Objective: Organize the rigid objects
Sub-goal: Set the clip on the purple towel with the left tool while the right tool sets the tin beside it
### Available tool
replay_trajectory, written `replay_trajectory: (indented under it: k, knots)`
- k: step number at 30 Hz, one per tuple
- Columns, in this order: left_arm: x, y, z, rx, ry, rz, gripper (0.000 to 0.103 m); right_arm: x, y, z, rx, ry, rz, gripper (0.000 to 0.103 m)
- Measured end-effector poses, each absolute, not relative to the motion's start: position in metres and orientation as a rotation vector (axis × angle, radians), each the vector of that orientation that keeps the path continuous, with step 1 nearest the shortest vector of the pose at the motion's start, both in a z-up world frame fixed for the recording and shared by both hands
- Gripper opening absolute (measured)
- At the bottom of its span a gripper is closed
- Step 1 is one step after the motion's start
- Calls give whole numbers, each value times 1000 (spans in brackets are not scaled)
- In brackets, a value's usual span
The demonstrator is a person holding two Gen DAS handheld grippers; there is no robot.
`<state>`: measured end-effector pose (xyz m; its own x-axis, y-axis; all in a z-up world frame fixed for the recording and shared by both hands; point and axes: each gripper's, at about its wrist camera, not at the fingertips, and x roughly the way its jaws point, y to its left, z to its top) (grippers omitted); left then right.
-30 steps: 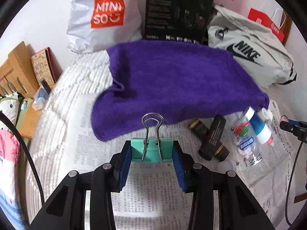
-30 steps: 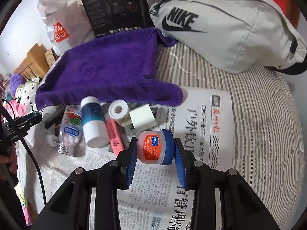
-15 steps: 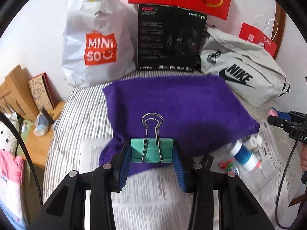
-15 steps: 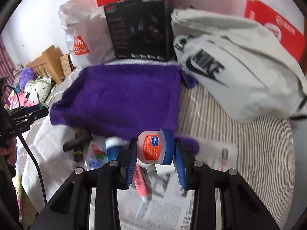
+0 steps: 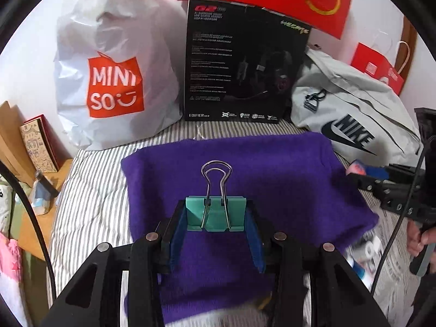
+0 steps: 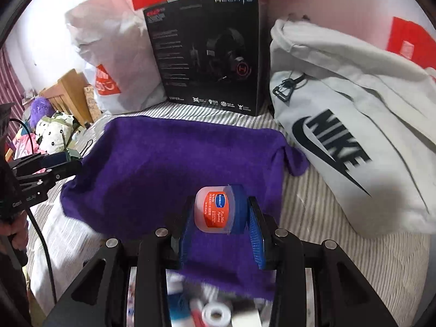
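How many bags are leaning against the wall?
3: a white Miniso bag left, a grey Nike bag right, a red paper bag behind it. Others may be hidden.

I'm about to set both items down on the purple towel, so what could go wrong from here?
1. The jar is round and held on its side in the right tool; released that way onto the soft towel, it may roll off.
2. The clip sits at the very tips of the left tool, so a jolt could twist it loose.
3. The two tools are close over the same towel and could bump.
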<state>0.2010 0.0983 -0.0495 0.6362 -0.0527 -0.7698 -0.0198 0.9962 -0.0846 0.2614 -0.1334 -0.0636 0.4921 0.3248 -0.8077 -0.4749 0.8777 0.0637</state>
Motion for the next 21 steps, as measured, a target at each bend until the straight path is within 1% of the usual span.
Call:
replay_trajectory:
  k: [7,14,21]
  knots:
    - [249,99,-79,-105,933,-29,39,305,-112,-92,-181,994,468,37]
    - [273,96,-101,-107,984,-37,39,342,-107,-124,-203,1085,383,37]
    - [284,98,-113,-118,1028,-40,39,349,-102,-129,-247,1082,370,37]
